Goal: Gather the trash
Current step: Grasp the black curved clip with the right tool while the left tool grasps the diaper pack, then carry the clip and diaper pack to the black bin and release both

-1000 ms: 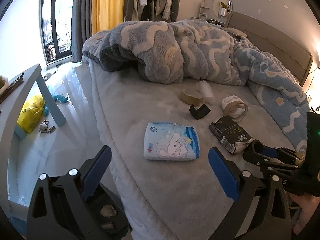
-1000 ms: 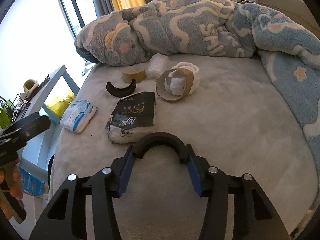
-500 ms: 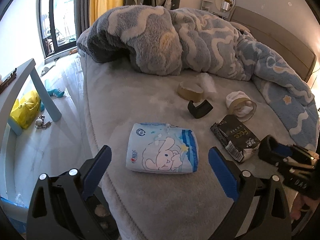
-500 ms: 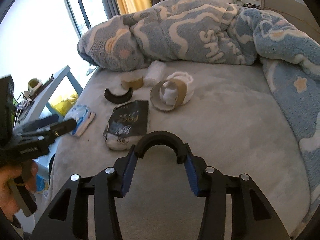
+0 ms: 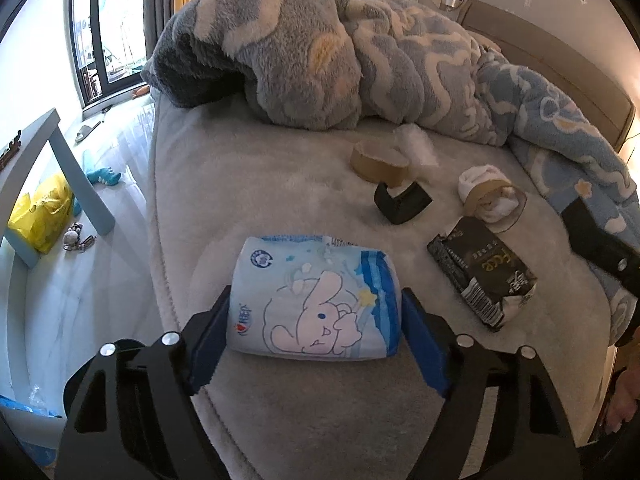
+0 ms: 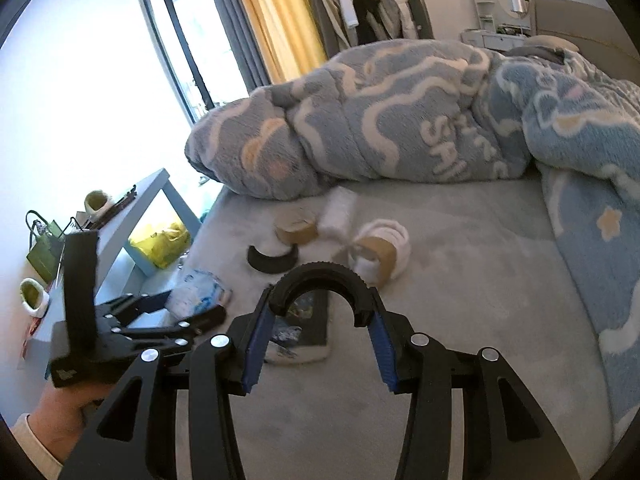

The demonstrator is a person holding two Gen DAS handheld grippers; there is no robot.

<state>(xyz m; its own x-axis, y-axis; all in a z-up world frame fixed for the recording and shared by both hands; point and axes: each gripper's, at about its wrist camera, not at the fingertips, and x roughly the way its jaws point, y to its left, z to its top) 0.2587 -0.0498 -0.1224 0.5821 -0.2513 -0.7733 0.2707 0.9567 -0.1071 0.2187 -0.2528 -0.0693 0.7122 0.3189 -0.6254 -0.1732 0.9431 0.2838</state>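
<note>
Blue tissue pack (image 5: 316,300) lying on the grey bed (image 5: 280,412) near its edge, sitting between the blue pads of the left gripper (image 5: 316,328), jaws closing around it, pads just beside both ends. Right gripper (image 6: 320,332) clamping a black curved piece (image 6: 320,286), hovering above the bed. Further out, lying scattered: black packet (image 5: 484,272), black clip (image 5: 402,202), brown tape ring (image 5: 378,160), white-stuffed tape roll (image 5: 492,198), all before the rumpled blue duvet (image 5: 360,60).

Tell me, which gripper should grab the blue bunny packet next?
Left. The left gripper already straddles the blue bunny packet, jaws closing around it. The right gripper is busy clamping a black curved piece.
</note>
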